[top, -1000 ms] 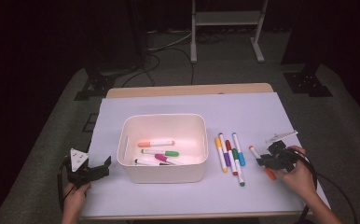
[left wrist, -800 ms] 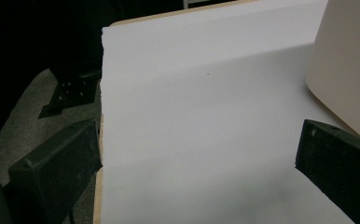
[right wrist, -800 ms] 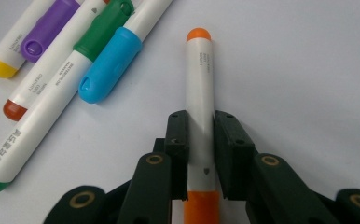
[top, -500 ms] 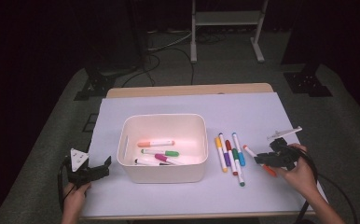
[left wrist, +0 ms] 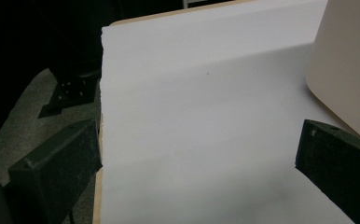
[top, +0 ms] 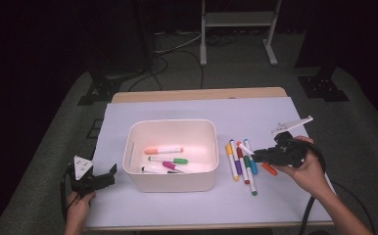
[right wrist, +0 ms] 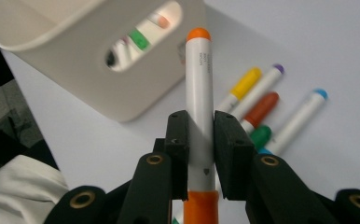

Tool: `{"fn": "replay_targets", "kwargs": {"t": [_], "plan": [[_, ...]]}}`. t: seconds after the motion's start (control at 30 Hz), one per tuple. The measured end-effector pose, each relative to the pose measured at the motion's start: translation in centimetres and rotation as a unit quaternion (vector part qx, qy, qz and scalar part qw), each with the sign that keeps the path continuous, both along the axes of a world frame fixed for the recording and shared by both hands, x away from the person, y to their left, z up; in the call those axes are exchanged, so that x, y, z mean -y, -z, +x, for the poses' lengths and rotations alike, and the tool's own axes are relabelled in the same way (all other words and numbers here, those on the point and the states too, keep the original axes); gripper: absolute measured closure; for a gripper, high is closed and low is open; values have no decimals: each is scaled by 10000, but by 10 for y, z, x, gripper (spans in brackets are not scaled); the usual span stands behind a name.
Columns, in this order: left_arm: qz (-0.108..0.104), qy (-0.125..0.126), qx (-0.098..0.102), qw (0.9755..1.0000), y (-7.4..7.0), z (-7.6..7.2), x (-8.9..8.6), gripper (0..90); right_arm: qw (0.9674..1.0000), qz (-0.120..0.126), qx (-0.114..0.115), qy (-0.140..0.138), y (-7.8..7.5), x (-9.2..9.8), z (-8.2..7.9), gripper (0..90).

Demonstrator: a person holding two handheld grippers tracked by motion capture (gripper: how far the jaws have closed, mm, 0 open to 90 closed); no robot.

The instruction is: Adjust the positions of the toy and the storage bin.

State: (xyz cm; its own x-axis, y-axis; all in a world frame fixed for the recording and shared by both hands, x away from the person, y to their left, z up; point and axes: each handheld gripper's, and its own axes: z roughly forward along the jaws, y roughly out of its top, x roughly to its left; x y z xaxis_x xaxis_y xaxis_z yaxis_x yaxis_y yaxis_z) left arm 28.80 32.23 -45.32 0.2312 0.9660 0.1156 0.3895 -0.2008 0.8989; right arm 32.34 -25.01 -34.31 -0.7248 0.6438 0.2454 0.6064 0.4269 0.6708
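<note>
Between the fingers: right gripper pinches an orange marker at mid-barrel, lifted off the desk.
Marker axis: runs along the fingers, tip toward the bin.
Right gripper view: bin's handle slot, markers inside.
High view: loose markers beside the bin.
Left gripper: fingers spread, empty.

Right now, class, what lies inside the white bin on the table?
Inside the white bin lie three markers: an orange-capped marker, a green-capped marker and a magenta marker. The near wall hides the floor strip just behind it.
</note>
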Motion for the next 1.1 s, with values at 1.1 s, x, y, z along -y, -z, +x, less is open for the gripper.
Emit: {"fn": "replay_targets", "kwargs": {"t": [1.1], "plan": [[-23, 17, -17, 10000, 0, 0, -1, 0, 9874, 152, 273, -1550, -75, -119, 6, 756]]}}
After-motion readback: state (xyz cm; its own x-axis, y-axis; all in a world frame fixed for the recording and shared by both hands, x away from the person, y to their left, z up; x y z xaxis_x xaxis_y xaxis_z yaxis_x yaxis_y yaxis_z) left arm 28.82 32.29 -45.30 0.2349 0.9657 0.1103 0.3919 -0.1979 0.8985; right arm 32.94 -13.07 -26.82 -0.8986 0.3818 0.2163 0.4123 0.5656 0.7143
